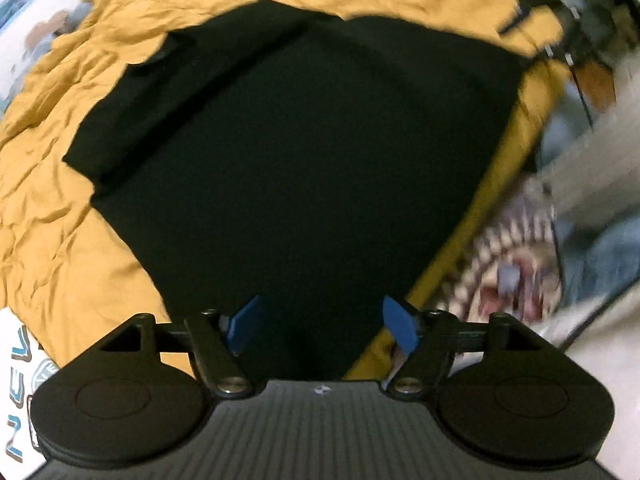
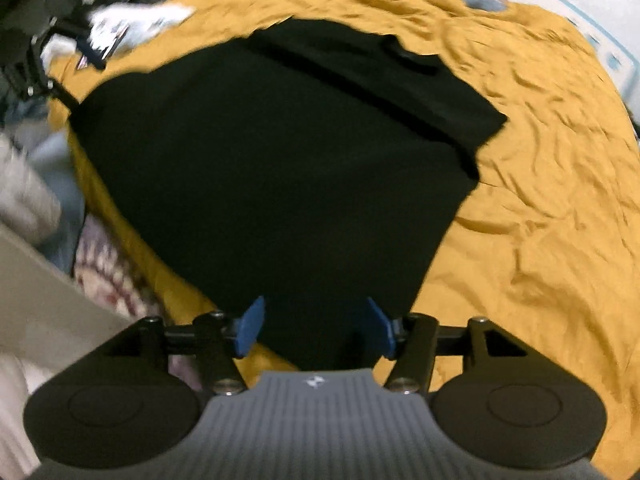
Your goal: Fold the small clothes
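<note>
Across a wrinkled mustard sheet [image 1: 60, 200] lies a black garment [image 1: 300, 160], spread flat with one side folded over. Left gripper [image 1: 322, 326] and right gripper [image 2: 316, 326] hover above its near edge, both with blue fingers spread wide, holding nothing.

Both grippers open, angled downward.
Left gripper [image 1: 322, 322] with blue fingers [image 1: 246, 322] spread wide, nothing between them; right gripper [image 2: 316, 326] likewise parted, blue pads [image 2: 250, 326] apart, nothing clamped.
</note>
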`<state>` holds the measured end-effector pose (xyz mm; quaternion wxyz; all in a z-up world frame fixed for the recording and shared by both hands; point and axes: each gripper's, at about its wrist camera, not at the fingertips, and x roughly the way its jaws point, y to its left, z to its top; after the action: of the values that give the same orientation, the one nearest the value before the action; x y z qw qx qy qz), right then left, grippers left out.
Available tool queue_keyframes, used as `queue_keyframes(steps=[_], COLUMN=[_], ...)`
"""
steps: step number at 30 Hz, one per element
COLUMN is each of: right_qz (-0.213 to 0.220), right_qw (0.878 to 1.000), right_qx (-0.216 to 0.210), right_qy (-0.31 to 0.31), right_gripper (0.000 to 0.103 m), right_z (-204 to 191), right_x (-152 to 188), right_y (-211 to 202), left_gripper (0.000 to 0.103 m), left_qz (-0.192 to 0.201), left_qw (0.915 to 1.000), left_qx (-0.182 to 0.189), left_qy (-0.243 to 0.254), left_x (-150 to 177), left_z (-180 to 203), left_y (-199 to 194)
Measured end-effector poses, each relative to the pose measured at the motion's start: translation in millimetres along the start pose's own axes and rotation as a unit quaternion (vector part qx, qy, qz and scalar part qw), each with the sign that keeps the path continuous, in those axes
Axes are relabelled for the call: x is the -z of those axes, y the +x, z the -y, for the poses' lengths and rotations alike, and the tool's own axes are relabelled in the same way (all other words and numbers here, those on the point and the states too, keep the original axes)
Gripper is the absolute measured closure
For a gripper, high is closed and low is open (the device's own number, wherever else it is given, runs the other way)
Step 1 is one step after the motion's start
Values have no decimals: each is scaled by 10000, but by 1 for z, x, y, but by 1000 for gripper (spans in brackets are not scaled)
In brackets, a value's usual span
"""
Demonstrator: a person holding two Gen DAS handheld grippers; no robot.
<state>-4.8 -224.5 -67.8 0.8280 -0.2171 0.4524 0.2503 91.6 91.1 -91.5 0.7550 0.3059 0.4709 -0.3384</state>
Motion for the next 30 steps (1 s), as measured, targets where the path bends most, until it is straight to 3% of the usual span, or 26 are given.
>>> queue_keyframes(steps=[5,10,15,18,23,25,28,30], right_qz=[-272,-439,-543,-551,-515,-490,-381,-211], right_qw=[9967,9902,9855,9845,9865,9862,9865,9877], right_qx=[284,467,519,486,545,574,629,684], right_qy=[-708,-1243,-1524,-1594,-1454,-1476,-1465,-1387], right_gripper=[43,40,40,42,71,90,101,102], right_z=[-16,-22,-21,-18,-9,-8,-8,-7], right_x=[11,22,26,28,24,22,17,13], right_y=[13,25,41,47,47,47,38,26], left_gripper=[16,14,17,28,72,85,92,93], left_qz=[-305,-577,-686,-588,-311,-245,-83,129], left_qw=[9975,9897,9752,9733,9840,9860,9895,9905], left_qx=[-354,-895,-1662,-1810,-1533,-1456,-1363,-1347], left_qy=[531,959,1292,1285,854,769,479,224], left_x=[21,39,45,44,34,30,24,20], left_z=[27,36,39,37,22,18,13,5], left_y=[13,30,57,61,44,39,28,16])
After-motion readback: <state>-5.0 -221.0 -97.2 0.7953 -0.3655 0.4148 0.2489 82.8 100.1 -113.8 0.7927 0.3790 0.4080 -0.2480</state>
